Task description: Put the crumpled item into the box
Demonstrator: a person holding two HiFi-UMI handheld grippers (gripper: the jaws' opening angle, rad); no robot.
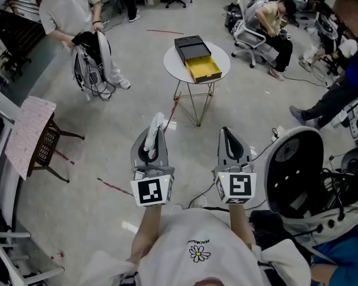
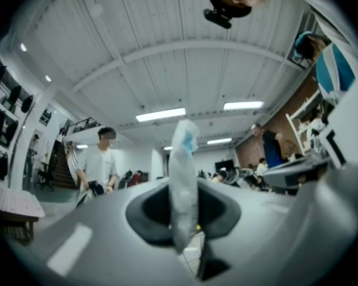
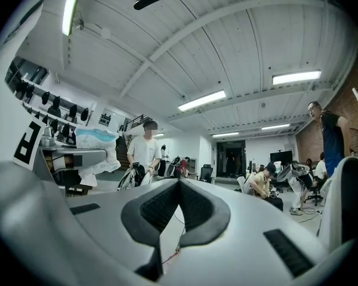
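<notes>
Forearms reach forward from the bottom of the head view, each hand carrying a gripper over bare grey floor (image 1: 107, 154). The left gripper (image 1: 153, 137) is clenched on the crumpled item (image 2: 182, 183), a thin white wad with a touch of blue near its top. The pads pinch its lower part, so most of it stands free above the jaw tips and should be easy to drop. The right gripper (image 1: 229, 137), just beside the left, has its jaws closed together with nothing between them, and appears to have no part in the carry. Ahead, well apart from both grippers, a round white table (image 1: 174, 64) on thin metal legs bears the box (image 1: 197, 58). It is a black case with a yellow tray pulled out toward the viewer, open upward, seemingly ready to take the item. The floor between person and table is open, with only a few red marks. To the left, a low chair draped with pink patterned cloth (image 1: 28, 133) stands near the path. To the right, a black-and-white office chair (image 1: 295, 171) sits close to the right arm, making that the tighter edge. Farther off, a standing person (image 1: 68, 11) with a backpack and a seated person (image 1: 274, 25) are clear of the table, so a straight approach looks unobstructed.
</notes>
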